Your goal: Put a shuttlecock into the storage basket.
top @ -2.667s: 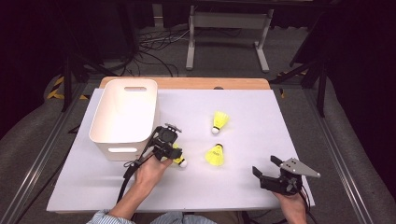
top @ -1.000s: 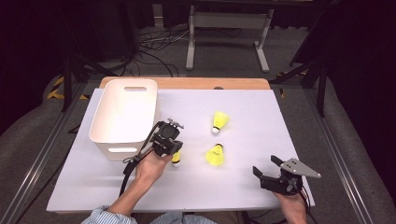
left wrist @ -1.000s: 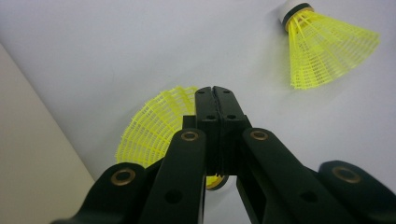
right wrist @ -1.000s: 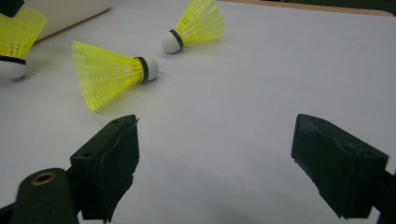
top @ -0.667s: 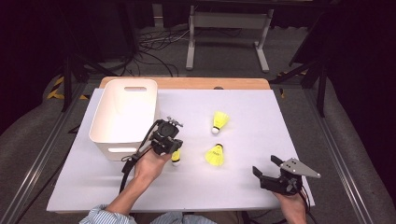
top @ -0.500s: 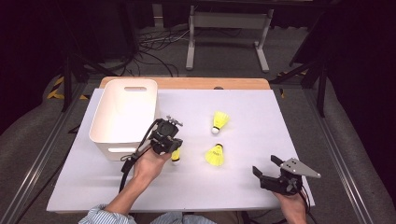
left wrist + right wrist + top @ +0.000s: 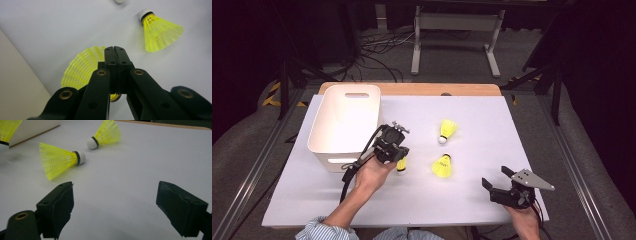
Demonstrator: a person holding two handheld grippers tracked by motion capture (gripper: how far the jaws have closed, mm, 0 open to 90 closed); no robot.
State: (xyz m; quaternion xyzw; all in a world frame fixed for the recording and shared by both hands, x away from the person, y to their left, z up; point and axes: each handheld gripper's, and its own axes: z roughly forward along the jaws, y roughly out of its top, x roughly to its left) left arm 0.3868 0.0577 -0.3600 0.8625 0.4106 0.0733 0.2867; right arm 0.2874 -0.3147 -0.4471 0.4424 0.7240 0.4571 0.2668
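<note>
**Left gripper view: jaws pinched on a shuttlecock skirt**

We find the left gripper point(image 7: 115, 53) with its two black jaws pressed together, clamping the edge of a yellow shuttlecock point(image 7: 81, 68) whose mesh skirt fans out to their left. A second shuttlecock point(image 7: 160, 31) lies apart at upper right on the white table point(image 7: 62, 25), white cork pointing up-left. A cream bin wall point(image 7: 17, 87) occupies the lower left.

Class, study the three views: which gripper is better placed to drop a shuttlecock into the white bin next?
Probably the left. The left gripper is shut on a yellow shuttlecock, right beside the white bin. The right gripper is open, holds nothing, and sits at the table's near right corner, far from the bin.
</note>
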